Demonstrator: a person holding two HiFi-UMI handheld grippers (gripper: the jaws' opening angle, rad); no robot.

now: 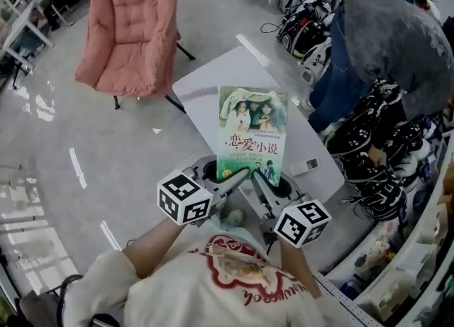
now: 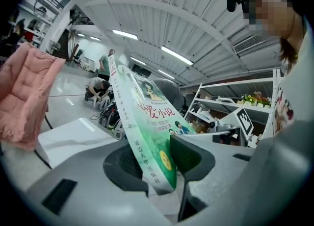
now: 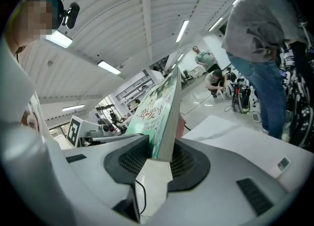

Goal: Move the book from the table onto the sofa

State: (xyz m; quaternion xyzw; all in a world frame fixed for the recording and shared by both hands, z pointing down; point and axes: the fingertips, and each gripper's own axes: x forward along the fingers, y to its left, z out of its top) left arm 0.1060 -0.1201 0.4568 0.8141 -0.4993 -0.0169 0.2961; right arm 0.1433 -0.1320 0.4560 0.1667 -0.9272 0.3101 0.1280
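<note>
A green-covered book (image 1: 252, 134) is held up in the air above the white table (image 1: 202, 84), cover facing me. Its near edge is clamped from both sides: my left gripper (image 1: 237, 178) is shut on the near left corner and my right gripper (image 1: 259, 182) on the near right corner. In the left gripper view the book (image 2: 147, 122) stands on edge between the jaws of the left gripper (image 2: 157, 163). The right gripper (image 3: 159, 154) pinches the book (image 3: 161, 105) the same way. The pink sofa chair (image 1: 131, 31) stands beyond the table at the upper left, with nothing on its seat.
A person in a grey hoodie (image 1: 397, 42) bends over at the table's right side. Several black and white helmets (image 1: 312, 24) lie on the floor behind and to the right. A small white device (image 1: 306, 167) lies on the table's right edge. Shelving (image 1: 418, 262) runs along the right.
</note>
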